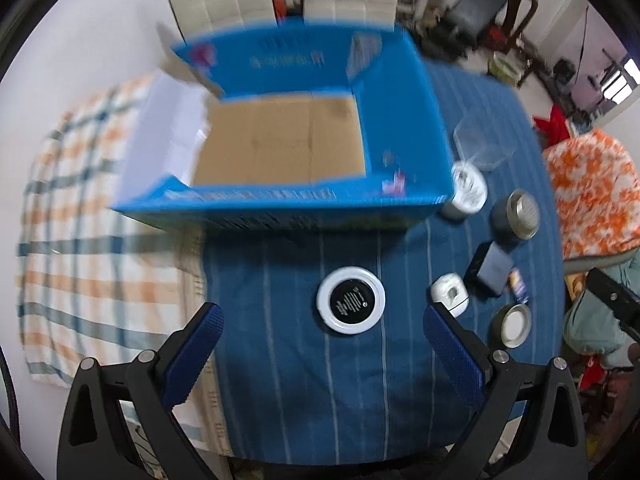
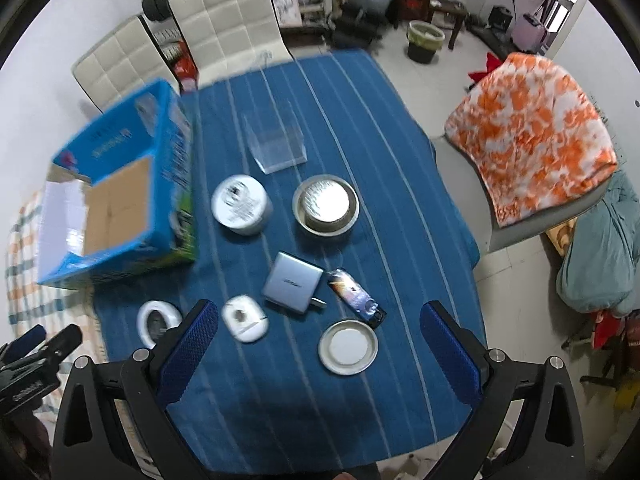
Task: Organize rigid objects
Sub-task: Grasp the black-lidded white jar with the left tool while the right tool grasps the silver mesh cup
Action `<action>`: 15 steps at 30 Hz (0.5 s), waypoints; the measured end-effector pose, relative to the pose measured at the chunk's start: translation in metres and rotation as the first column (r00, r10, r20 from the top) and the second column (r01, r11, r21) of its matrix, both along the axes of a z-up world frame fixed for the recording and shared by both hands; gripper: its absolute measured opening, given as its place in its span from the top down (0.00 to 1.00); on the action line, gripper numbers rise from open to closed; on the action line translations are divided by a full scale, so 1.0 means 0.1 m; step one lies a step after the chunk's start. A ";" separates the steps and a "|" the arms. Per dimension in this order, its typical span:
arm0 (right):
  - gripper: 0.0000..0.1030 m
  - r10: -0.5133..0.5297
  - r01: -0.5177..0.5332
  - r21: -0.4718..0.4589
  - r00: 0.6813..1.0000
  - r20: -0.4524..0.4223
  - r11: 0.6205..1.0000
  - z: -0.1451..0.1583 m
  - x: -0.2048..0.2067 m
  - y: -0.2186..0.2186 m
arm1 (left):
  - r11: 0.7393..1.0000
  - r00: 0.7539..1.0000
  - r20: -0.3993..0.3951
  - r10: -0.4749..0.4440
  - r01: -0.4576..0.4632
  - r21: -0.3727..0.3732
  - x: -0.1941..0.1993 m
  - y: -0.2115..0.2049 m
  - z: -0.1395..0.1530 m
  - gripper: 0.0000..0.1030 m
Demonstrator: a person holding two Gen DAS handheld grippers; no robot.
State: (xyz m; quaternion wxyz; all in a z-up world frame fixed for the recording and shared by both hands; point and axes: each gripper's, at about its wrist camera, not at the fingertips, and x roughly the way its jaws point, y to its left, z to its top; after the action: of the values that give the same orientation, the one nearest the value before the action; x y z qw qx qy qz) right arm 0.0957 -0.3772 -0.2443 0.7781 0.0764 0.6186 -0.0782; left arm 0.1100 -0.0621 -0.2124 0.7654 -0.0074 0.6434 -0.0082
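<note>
Both the left gripper (image 1: 322, 338) and right gripper (image 2: 320, 332) hover with jaws spread wide, holding nothing. A round white lid with a black centre (image 1: 351, 300) lies flat on the blue striped cloth (image 1: 280, 380), near the open blue box (image 1: 400, 120).

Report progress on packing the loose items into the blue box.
Nothing is packed: the blue box shows only bare cardboard. Nothing is in hand; the left tool and right tool are open. Left to do: white jar, metal tin, charger, lid.
</note>
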 end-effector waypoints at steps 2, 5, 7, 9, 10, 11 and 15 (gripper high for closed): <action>0.00 -0.002 0.002 0.011 0.999 -0.032 1.000 -0.23 0.08 -0.06 | 1.000 0.999 -0.033 -0.009 0.009 -0.010 0.04 -0.07 -0.22 0.00; 0.00 -0.003 0.003 0.005 0.999 -0.054 1.000 -0.51 0.20 -0.11 | 1.000 0.997 -0.074 -0.015 0.015 -0.007 0.14 -0.17 -0.57 0.00; 0.00 -0.011 0.011 0.002 0.998 -0.060 1.000 -0.66 0.30 -0.13 | 1.000 0.995 -0.103 -0.015 0.014 -0.008 0.19 -0.21 -0.80 0.00; 0.00 -0.020 0.020 -0.005 0.999 -0.049 1.000 -0.75 0.41 -0.14 | 1.000 0.990 -0.137 -0.014 0.014 -0.005 0.23 -0.25 -1.02 0.00; 0.00 -0.022 0.022 -0.016 0.999 -0.046 1.000 -0.78 0.45 -0.15 | 1.000 0.989 -0.146 -0.012 0.011 -0.004 0.24 -0.26 -1.09 0.00; 0.00 -0.025 0.023 -0.026 0.999 -0.042 0.999 -0.84 0.53 -0.15 | 1.000 0.988 -0.155 -0.007 0.007 -0.002 0.24 -0.26 -1.17 0.00; 0.00 -0.031 0.030 -0.038 0.999 -0.029 0.999 -1.02 0.82 -0.17 | 1.000 0.980 -0.195 0.026 -0.028 -0.008 0.25 -0.26 -1.40 0.00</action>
State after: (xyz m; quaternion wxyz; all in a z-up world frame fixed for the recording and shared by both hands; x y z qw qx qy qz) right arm 0.1776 -0.3943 -0.3466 0.7690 0.0701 0.6270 -0.1027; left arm 0.1347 -0.0886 -0.3525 0.6988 -0.0210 0.7150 -0.0005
